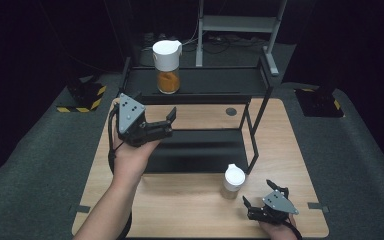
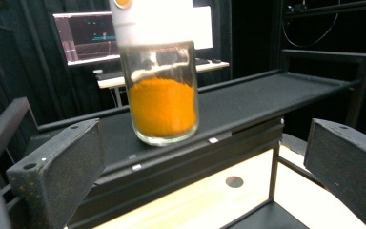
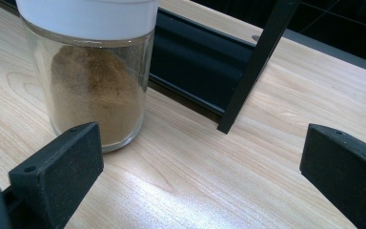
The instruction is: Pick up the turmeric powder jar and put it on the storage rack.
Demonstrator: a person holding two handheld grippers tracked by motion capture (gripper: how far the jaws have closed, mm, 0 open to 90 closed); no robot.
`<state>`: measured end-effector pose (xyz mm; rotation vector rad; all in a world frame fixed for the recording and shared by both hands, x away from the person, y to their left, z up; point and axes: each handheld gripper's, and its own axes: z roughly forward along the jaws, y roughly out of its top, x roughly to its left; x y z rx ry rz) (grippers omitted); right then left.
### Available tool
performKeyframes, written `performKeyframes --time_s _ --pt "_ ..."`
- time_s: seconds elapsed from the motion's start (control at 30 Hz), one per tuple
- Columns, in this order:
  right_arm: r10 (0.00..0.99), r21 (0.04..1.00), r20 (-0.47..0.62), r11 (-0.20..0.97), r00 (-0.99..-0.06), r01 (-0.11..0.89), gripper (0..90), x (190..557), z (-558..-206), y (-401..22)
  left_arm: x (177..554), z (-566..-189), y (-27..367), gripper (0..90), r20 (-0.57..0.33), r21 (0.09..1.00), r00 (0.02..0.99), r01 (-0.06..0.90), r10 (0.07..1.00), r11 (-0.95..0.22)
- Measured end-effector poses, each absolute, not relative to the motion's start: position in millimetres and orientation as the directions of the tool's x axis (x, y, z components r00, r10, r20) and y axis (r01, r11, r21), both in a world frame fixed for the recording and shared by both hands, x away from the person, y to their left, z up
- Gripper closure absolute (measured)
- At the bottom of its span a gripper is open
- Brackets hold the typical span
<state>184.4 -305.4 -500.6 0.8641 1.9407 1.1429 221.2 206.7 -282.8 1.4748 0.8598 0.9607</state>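
Holding my left gripper (image 1: pixel 171 121) raised with jaws spread wide, I aimed it at the orange-powder jar (image 1: pixel 167 66), which stood upright on the black shelf (image 1: pixel 205 80). My right gripper (image 1: pixel 258 194) rested low, jaws equally released, just beside the brown-powder jar (image 1: pixel 233 181) standing on the wooden table (image 1: pixel 280 150).

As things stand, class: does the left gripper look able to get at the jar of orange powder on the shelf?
Probably yes. The left gripper is open and faces the orange powder jar, which stands alone on the black shelf with nothing between the two. The jaws look wide enough to take it.
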Motion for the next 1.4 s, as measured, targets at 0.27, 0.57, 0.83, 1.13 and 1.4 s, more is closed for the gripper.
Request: performKeyframes --time_s 0.27,0.57,0.83,1.13,1.4 --pt "0.818 0.904 -0.242 0.386 -0.522 0.185 0.0 184.2 -500.8 -305.2 209.9 -301.6 208.6 0.4 0.091 0.993 0.413 0.033 0.906 -0.115" --pt "0.817 0.903 -0.244 0.389 -0.523 0.185 0.0 184.4 -500.6 -304.8 203.0 -338.6 208.9 0.4 0.086 0.988 0.432 0.077 0.898 -0.132" --pt "0.815 0.9 -0.252 0.395 -0.522 0.183 0.0 183.8 -500.6 -303.6 196.0 -365.8 208.5 0.4 0.085 0.981 0.466 0.118 0.881 -0.157" --pt "0.817 0.902 -0.253 0.393 -0.518 0.18 0.0 182.8 -501.3 -303.7 184.8 -403.9 212.0 0.4 0.04 0.976 0.473 0.17 0.88 -0.135" --pt "0.817 0.902 -0.251 0.392 -0.52 0.181 0.0 183.3 -501.1 -304.0 181.7 -448.4 211.7 0.4 0.006 0.95 0.501 0.267 0.865 -0.161"
